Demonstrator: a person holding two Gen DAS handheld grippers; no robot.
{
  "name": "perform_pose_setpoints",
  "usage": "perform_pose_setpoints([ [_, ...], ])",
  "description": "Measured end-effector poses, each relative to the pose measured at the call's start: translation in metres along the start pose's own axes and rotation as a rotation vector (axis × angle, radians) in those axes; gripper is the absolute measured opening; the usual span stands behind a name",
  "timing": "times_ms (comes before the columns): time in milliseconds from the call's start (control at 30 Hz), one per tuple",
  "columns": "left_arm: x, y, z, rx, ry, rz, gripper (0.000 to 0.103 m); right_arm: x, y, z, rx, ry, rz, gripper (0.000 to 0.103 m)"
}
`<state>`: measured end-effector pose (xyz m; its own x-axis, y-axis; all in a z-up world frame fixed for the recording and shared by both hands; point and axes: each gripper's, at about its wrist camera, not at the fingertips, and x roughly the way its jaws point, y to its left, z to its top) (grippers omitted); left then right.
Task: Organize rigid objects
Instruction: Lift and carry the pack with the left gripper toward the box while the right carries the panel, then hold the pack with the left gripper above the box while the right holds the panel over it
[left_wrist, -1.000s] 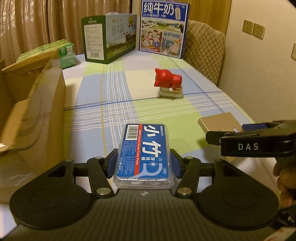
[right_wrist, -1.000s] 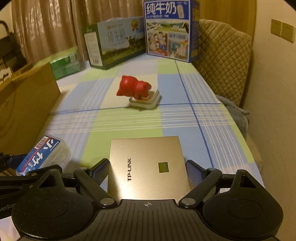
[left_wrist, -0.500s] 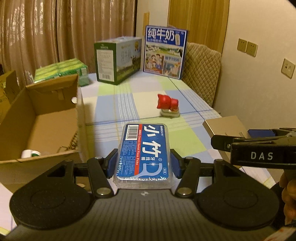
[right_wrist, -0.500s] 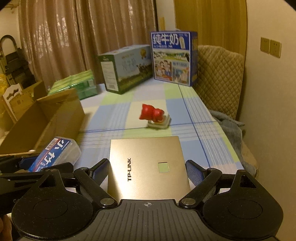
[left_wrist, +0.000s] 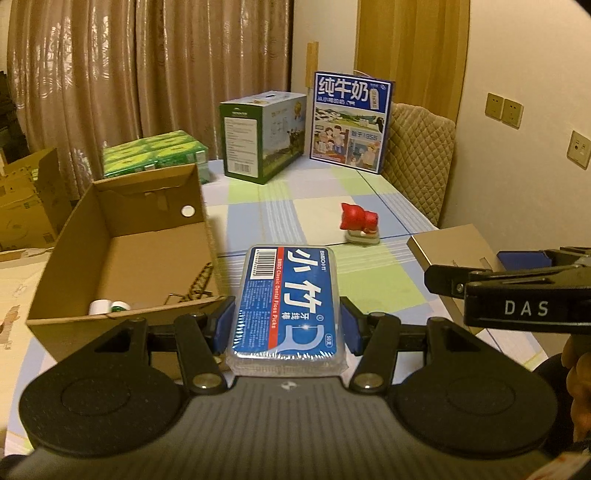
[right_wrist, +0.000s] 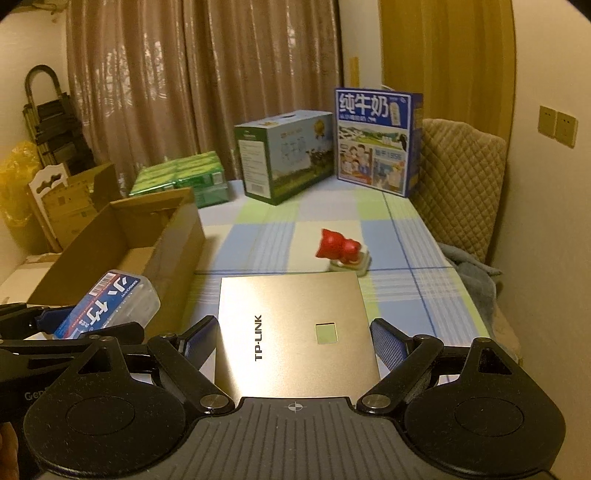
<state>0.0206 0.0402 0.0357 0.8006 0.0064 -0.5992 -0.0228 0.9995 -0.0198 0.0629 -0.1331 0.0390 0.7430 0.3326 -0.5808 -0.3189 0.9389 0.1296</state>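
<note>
A clear plastic case of dental floss picks (left_wrist: 286, 306) is clamped between the blue pads of the left gripper (left_wrist: 286, 325) and is held in the air just beside the near right corner of an open cardboard box (left_wrist: 122, 251), in which a small white-capped container (left_wrist: 99, 306) and a thin chain-like item are seen. A flat gold TP-LINK device (right_wrist: 295, 332) is clasped along its two side edges by the fingers of the right gripper (right_wrist: 295, 339), which are spread wide around it, and it is held above the checked tabletop (right_wrist: 417, 295). A red cat figurine (right_wrist: 338, 247) on a pale base is left standing on the cloth, well apart from the box. A slip is judged the main risk: the floss case is smooth and glossy, and the gold device is gripped only at its near end, so a tilt toward the box could let either slide out. A collision is also possible, since the two grippers are held close together and the box wall stands just beside the left one. On the floss label "BMBO Classic Dental Floss Picks", a barcode and large white Chinese characters can be read. "DAS" is printed on the right gripper's side. On the blue carton (left_wrist: 349, 122) at the far end "纯牛奶" is written; the green carton's (left_wrist: 262, 136) print is too small to read.
</note>
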Motion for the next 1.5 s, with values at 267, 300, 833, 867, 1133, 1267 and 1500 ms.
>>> perform_pose_setpoints([
  [267,-0.011,0.014,0.003,-0.009,-0.008,0.022,0.052,0.001,0.012,0.006,-0.004,-0.010,0.037,0.085],
  [300,-0.013,0.016,0.003,-0.009,-0.009,0.026,0.053,0.002,0.013,0.008,-0.002,-0.010,0.043,0.085],
  [833,-0.021,0.071,0.016,-0.070,-0.001,0.100,0.052,0.023,0.052,0.025,-0.043,-0.002,0.128,0.085],
  [867,-0.021,0.072,0.017,-0.073,-0.002,0.102,0.052,0.025,0.054,0.026,-0.046,-0.001,0.132,0.085],
  [1133,-0.019,0.091,0.021,-0.092,0.005,0.113,0.052,0.036,0.077,0.030,-0.073,0.001,0.168,0.085],
  [1267,-0.017,0.100,0.023,-0.097,0.007,0.114,0.052,0.042,0.090,0.033,-0.089,0.005,0.182,0.085],
  [1500,-0.010,0.117,0.023,-0.088,0.023,0.114,0.052,0.056,0.107,0.038,-0.112,0.015,0.204,0.085],
])
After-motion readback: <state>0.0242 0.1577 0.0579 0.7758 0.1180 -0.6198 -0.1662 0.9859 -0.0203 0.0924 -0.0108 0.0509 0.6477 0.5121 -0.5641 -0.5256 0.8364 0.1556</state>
